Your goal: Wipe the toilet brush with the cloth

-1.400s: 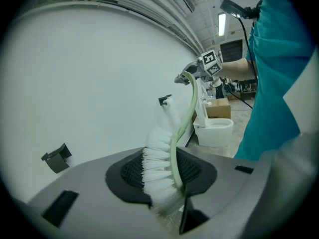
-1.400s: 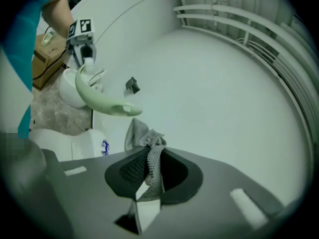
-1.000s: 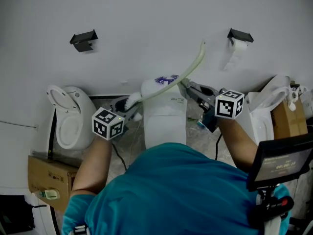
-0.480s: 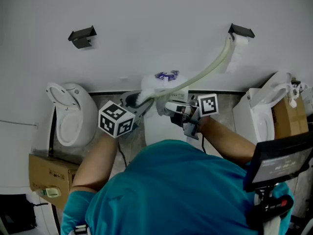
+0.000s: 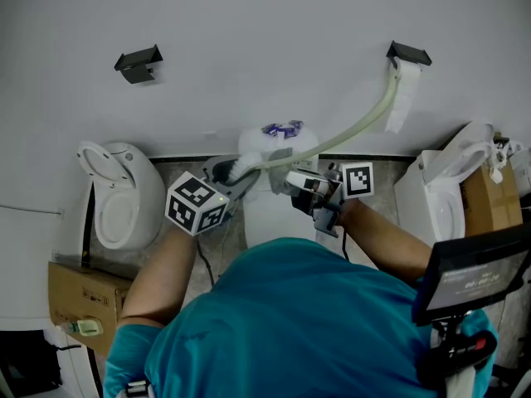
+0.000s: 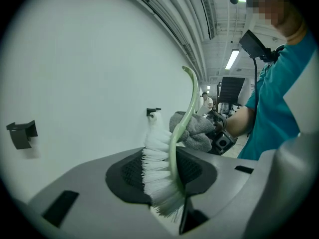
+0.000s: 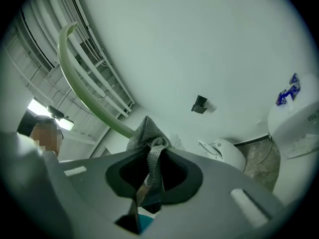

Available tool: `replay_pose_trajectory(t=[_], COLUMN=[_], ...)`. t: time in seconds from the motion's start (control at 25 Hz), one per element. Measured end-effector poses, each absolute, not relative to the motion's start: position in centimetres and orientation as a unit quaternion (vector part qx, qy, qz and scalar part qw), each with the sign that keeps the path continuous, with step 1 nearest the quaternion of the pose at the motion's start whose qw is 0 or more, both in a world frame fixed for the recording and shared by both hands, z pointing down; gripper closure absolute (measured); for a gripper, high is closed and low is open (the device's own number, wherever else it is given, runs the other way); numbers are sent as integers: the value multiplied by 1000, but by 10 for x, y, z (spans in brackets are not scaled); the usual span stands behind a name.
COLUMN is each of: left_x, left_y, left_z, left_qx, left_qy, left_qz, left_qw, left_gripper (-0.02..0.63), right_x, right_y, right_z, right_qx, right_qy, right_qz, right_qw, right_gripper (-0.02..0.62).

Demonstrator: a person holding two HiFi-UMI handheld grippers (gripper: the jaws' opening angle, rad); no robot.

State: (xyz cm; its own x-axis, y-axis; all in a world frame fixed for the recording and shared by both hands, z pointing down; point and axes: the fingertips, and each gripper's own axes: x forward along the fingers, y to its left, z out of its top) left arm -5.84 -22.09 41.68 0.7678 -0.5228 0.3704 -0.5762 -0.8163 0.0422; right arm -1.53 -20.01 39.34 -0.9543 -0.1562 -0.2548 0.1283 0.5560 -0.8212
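Gripping, left tongs (image 6: 167, 178): clenched on the bristle head of the white-bristled toilet brush (image 6: 158, 166). Its long, curved, pale green plastic handle (image 5: 358, 125) rises towards the wall. I hold the brush over the white ceramic toilet (image 5: 267, 218) in front of me.
Right tongs (image 7: 149, 176): pinched on a fold of the grey knitted cloth (image 7: 146, 133). The bunched end of the cloth lies against the handle just above the bristles.
Risk, pivot: my left hold is on soft bristles, not on the stem. A firm push of the cloth along the handle would likely lever the brush round or out of the grip.
Risk, cloth: only a narrow fold sits between the pads, so drag on the plastic could pull it free.
Risk, tip: the handle's far end shows right beside the white toilet paper roll (image 5: 398, 98) under its black wall bracket (image 5: 406, 56). I cannot tell whether they touch. A swing could snag the paper or strike the wall.
Surroundings: a second white toilet with raised lid (image 5: 120, 193) at left and a third (image 5: 448, 193) at right. Also a brown cardboard box (image 5: 79, 301), another black bracket (image 5: 138, 61), and a blue-and-purple item (image 5: 282, 128) on the cistern.
Obstruction: nothing lies between cloth and handle, but the wall behind limits the stroke.
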Motion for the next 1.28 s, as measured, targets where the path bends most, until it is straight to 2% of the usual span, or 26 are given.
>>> replay_pose_trajectory(t=[1.28], left_x=[-87], left_y=[-229], left_z=[442], left_qx=[920], left_qy=[-306], left_qz=[235], left_qw=[68], left_gripper=[463], right_x=[21], right_y=[-216], right_z=[375], right_qx=[-30], right_qy=[863], right_qz=[-461], right_qw=[204], right_gripper=[548])
